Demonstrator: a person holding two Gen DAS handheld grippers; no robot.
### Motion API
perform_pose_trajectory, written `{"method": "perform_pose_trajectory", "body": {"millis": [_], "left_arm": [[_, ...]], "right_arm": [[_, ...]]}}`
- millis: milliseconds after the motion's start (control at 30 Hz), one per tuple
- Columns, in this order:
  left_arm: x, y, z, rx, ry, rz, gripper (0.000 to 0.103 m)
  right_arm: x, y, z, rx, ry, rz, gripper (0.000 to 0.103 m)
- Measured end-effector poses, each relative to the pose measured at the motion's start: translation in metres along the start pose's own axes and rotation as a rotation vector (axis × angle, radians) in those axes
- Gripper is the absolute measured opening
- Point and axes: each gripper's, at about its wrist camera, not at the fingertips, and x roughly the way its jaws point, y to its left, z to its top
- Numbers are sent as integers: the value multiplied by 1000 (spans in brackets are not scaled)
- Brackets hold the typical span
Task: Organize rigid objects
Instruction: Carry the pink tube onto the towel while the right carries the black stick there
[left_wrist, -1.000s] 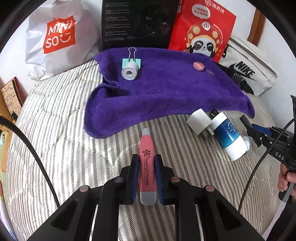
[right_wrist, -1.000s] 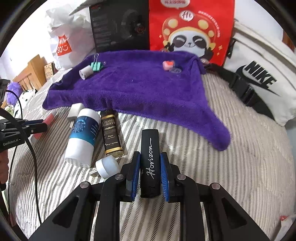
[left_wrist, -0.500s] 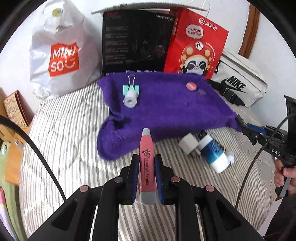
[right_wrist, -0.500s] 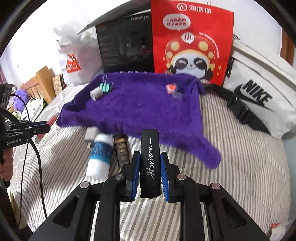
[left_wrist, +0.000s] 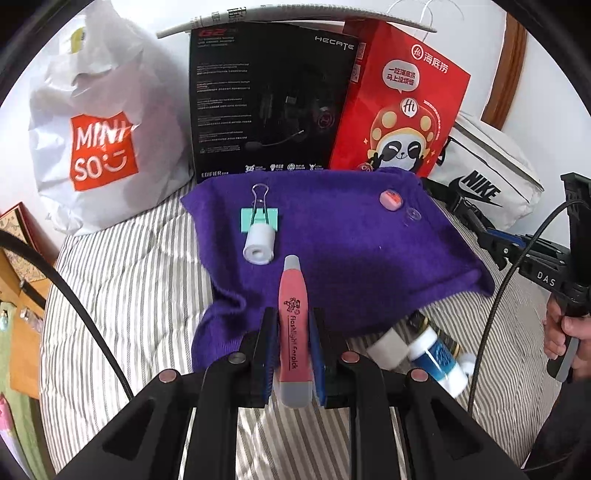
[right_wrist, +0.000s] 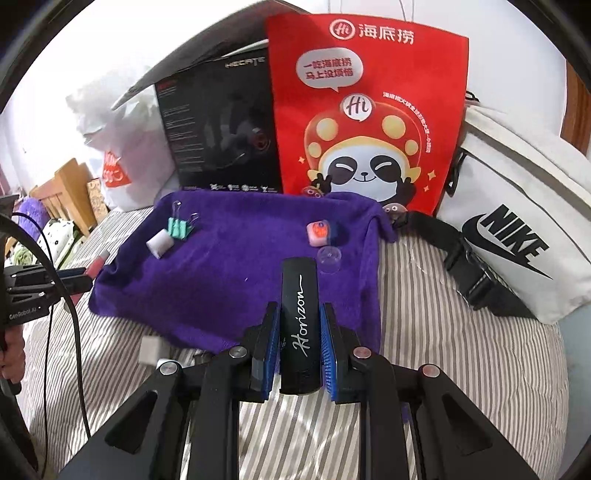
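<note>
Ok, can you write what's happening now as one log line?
left gripper: shut on pink pen | right gripper: shut on black stick | both above purple towel

Both grippers have risen and advanced toward the purple towel (left_wrist: 332, 240). The left gripper (left_wrist: 293, 347), clamped on the pink flashlight earpick (left_wrist: 293, 325), was over the striped bedding (left_wrist: 129, 280); its tip now overlaps the towel's near edge, just below the white tape roll (left_wrist: 259, 243). The right gripper (right_wrist: 298, 343), clamped on the black Horizon case (right_wrist: 300, 321), now reaches over the towel beside the clear cap (right_wrist: 328, 258). The blue-labelled bottle (left_wrist: 437, 360) has slid toward the lower frame edge.
</note>
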Motion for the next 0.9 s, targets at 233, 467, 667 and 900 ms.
{"method": "perform_pose_trajectory", "body": {"millis": [233,467,667,900], "left_arm": [[20,4,25,-6,-1,-14,17],[42,8,37,-13,16,-28,17],[55,15,39,-28,26,-34,17],[64,19,36,-41,32,-52,17]], "right_arm": [[33,-9,15,14,43,-29,21],[68,-15,13,-11,109,-66,21],[88,-13,12,-23,141,-60,21],[101,-11,7,-23,162,-60,22]]}}
